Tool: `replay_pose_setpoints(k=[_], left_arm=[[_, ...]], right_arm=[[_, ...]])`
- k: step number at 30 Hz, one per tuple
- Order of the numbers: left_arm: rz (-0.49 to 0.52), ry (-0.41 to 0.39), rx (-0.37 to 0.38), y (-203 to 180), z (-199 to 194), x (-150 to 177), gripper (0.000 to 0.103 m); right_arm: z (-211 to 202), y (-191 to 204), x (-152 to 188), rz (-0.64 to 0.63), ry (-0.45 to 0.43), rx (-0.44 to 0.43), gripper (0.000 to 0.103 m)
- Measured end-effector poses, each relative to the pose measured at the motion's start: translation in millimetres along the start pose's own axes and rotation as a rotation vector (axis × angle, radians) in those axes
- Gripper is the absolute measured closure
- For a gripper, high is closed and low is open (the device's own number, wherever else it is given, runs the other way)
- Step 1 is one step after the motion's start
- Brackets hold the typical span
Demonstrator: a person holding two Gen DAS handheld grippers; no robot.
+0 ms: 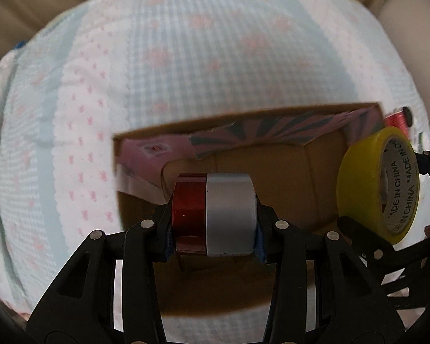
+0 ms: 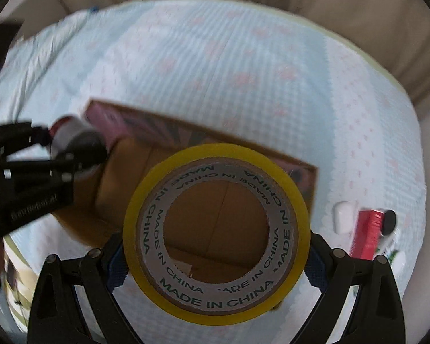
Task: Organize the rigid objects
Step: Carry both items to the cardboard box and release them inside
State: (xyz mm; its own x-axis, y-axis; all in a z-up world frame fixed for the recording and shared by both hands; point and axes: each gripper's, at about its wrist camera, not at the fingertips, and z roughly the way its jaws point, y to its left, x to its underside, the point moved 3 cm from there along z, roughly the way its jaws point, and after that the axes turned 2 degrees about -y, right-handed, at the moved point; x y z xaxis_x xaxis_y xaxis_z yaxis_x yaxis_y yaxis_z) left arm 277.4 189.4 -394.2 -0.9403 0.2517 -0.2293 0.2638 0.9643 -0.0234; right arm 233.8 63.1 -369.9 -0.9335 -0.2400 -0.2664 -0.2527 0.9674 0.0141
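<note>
The grey inner ring of the yellow tape (image 2: 216,233) carries "MADE IN CHINA", printed again and again around it. The left gripper (image 2: 71,154) has white lettering, too blurred to read.

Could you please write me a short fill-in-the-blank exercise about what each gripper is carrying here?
1. The right gripper holds a roll of ____ tape.
2. The left gripper holds a red roll beside a ____ one.
3. Both hang over an open ____ box.

Missing words: yellow; silver; cardboard
</note>
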Motion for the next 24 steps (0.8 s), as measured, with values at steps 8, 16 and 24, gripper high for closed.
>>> replay_pose_setpoints(k=[8, 16, 24], left_arm=[[0.036, 0.067, -0.003, -4.9, 40.2, -1.1, 0.065], [0.085, -0.043, 0.014, -12.8, 14.9, -13.3, 0.0], [0.087, -0.041, 0.004, -8.2, 6.0, -4.2, 0.0]], right_arm=[[40.2, 9.0, -0.3, -0.06, 0.029, -0.052, 0.008], [47.1, 19.7, 3.5, -0.119, 0.043, -0.059, 0.007], [32.6, 21.5, 25.2, -0.112, -0.02, -0.069, 0.0]])
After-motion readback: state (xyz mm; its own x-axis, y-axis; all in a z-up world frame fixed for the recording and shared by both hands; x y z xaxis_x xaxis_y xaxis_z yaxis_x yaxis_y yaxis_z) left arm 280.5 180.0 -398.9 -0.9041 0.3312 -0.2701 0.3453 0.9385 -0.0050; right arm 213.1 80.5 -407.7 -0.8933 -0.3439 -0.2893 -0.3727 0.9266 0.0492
